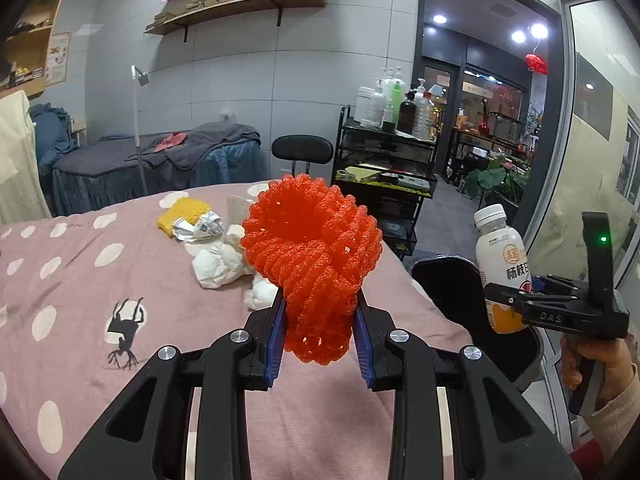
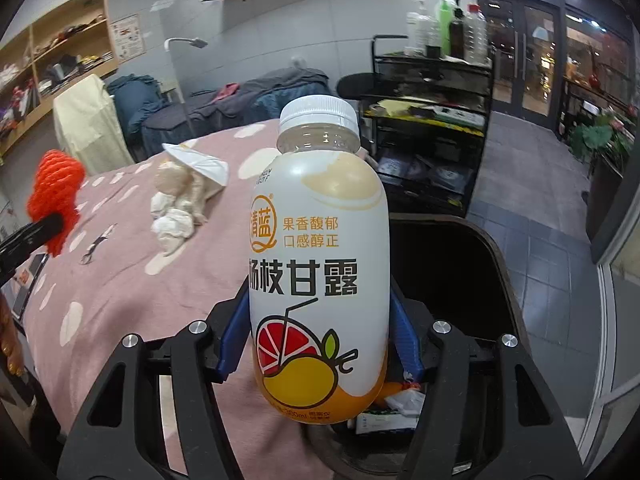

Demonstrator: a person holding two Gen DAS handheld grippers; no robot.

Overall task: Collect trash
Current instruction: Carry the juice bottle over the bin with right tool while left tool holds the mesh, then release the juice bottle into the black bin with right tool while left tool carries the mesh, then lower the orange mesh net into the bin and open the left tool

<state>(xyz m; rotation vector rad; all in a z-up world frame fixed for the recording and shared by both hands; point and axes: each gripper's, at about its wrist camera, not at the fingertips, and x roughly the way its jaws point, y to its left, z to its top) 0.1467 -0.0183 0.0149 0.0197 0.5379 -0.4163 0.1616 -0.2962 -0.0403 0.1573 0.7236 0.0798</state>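
My left gripper (image 1: 320,312) is shut on a red foam fruit net (image 1: 312,256), held above the pink dotted bedspread (image 1: 80,280); the same net (image 2: 56,196) shows at the far left of the right wrist view. My right gripper (image 2: 320,312) is shut on an upright white drink bottle (image 2: 320,248) with a white cap, over the edge of a black trash bin (image 2: 460,264). That bottle (image 1: 502,264) and the right gripper (image 1: 508,300) appear at the right of the left wrist view. Crumpled white tissues (image 1: 222,256), a yellow foam net (image 1: 182,214) and a crushed wrapper (image 1: 200,228) lie on the bed.
The bin holds some trash at its bottom (image 2: 400,404). A black wire cart (image 1: 384,168) with bottles stands beyond the bed's right side, with a black chair (image 1: 302,150) beside it. A second bed (image 1: 152,164) and a lamp pole (image 1: 138,128) stand behind. A person's hand (image 1: 600,364) grips the right tool.
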